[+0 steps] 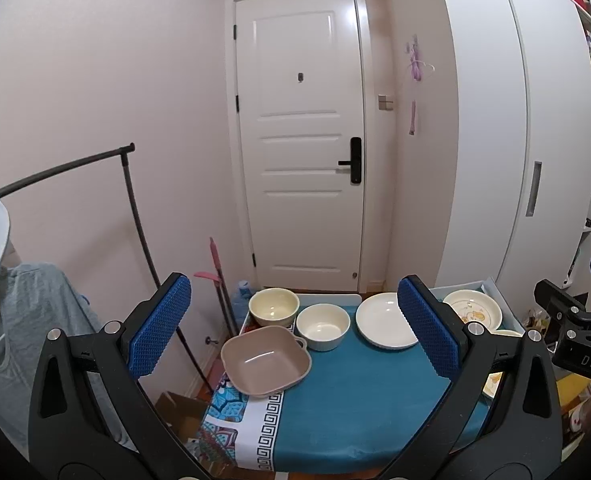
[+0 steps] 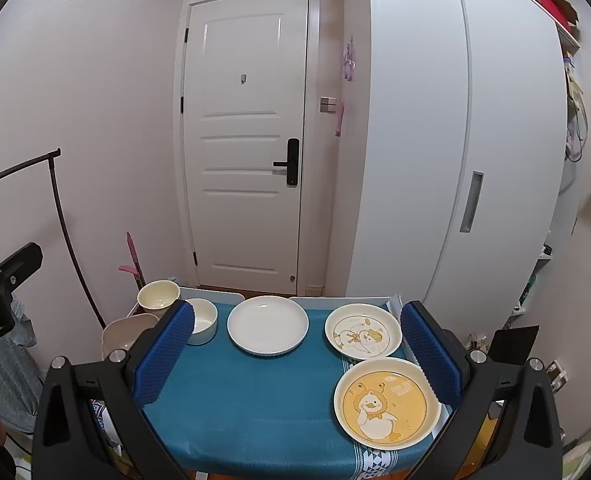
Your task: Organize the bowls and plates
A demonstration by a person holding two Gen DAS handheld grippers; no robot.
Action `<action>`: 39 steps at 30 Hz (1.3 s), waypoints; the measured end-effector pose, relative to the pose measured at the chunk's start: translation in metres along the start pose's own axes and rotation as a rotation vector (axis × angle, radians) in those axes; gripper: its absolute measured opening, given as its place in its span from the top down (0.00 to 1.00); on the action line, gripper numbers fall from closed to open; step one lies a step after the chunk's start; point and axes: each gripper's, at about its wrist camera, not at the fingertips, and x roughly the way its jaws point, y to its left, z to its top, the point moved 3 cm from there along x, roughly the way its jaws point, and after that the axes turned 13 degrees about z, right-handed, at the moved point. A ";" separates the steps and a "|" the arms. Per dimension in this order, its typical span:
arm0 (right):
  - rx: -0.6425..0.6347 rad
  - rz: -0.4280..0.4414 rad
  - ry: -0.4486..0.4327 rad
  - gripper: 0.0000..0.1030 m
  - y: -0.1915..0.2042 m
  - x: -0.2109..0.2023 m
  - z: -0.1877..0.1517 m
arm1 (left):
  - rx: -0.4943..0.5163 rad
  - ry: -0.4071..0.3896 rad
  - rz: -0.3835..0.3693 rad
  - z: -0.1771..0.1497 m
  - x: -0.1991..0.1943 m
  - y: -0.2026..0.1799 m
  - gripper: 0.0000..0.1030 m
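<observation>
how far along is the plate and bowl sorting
Nothing looks done: the pink square bowl, two cream round bowls, plain white plate and two duck-print plates lie separate on the blue cloth. Both grippers are open, holding nothing. All stacking remains.

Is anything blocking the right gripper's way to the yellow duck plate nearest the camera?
Nothing visible does. The right gripper hangs open above the teal cloth, and the yellow duck plate lies flat at the near right, just inside its right finger. The white duck plate sits behind it, not in the path.
</observation>
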 end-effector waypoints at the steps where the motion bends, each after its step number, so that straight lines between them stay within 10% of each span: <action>1: 0.000 0.000 0.000 0.00 0.000 0.000 0.000 | 0.000 0.000 0.000 0.000 0.000 0.000 0.00; 39: 0.003 0.000 0.009 0.00 0.000 0.002 0.002 | 0.007 0.014 0.011 0.004 0.008 0.004 0.00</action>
